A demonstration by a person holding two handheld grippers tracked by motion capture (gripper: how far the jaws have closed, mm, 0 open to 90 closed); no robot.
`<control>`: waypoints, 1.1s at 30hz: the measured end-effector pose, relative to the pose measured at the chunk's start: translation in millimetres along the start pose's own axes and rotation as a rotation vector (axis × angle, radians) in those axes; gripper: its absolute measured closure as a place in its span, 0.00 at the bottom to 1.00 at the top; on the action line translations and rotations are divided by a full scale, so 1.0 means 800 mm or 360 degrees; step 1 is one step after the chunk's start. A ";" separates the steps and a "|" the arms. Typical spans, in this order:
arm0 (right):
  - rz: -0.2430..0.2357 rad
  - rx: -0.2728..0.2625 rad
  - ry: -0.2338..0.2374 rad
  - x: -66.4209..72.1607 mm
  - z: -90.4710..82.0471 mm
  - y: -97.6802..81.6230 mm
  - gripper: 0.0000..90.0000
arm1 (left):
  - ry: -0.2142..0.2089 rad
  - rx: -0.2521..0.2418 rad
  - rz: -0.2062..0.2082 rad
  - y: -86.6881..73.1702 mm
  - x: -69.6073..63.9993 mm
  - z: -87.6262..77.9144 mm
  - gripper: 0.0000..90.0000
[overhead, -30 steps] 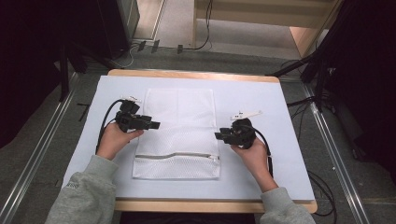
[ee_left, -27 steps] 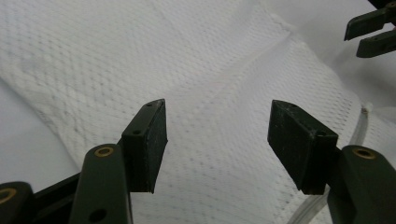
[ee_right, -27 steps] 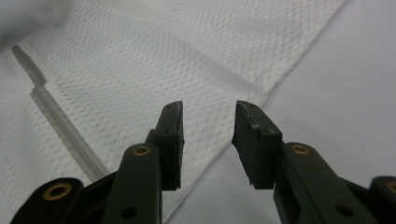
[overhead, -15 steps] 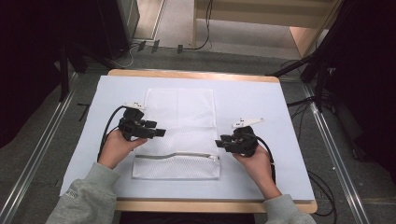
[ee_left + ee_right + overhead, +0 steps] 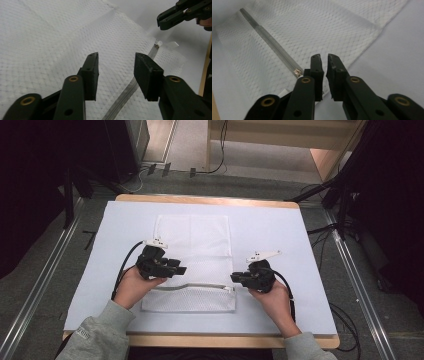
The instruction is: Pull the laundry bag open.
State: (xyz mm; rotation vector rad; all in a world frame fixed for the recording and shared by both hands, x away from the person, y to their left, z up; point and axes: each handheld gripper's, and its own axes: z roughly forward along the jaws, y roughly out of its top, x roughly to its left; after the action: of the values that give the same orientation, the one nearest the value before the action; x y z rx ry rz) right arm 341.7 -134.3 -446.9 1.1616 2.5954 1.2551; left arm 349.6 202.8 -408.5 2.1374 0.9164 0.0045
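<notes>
White cloth (image 5: 280, 235) under our mesh bag (image 5: 192, 245): left gripper (image 5: 116, 75) half-open astride zipper (image 5: 125, 96), right gripper (image 5: 325, 67) nearly shut, empty, beside the slider (image 5: 297, 72), readying to unzip.

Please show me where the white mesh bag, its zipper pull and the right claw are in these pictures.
White mesh bag (image 5: 192, 240), high view, on its upper mesh panel.
Zipper pull (image 5: 297, 72), right gripper view, on the small metal slider at the zipper's end.
Right claw (image 5: 324, 58), right gripper view, midway between its fingertips.
</notes>
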 end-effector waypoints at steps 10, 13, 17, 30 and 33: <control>0.0024 0.0062 -0.0025 0.005 0.010 -0.007 1.00 | -0.0103 0.0009 0.0055 0.004 -0.024 0.028 0.99; 0.0036 0.0065 -0.0024 0.002 0.013 -0.008 1.00 | -0.0116 0.0037 0.0074 0.006 -0.029 0.041 1.00; 0.0025 0.0080 -0.0022 0.005 0.016 -0.010 1.00 | -0.0145 0.0055 0.0098 0.007 -0.036 0.054 1.00; 0.0026 0.0120 -0.0030 0.008 0.027 -0.014 1.00 | -0.0166 0.0211 0.0145 -0.002 -0.049 0.105 1.00; 0.0024 0.0121 -0.0027 0.007 0.027 -0.015 1.00 | -0.0159 0.0249 0.0143 -0.007 -0.049 0.112 1.00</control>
State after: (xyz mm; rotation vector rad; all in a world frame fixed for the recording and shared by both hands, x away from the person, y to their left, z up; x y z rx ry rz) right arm 337.4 -121.1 -468.2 1.2003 2.6486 1.1534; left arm 343.5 121.4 -462.4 2.3000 0.7843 -0.1316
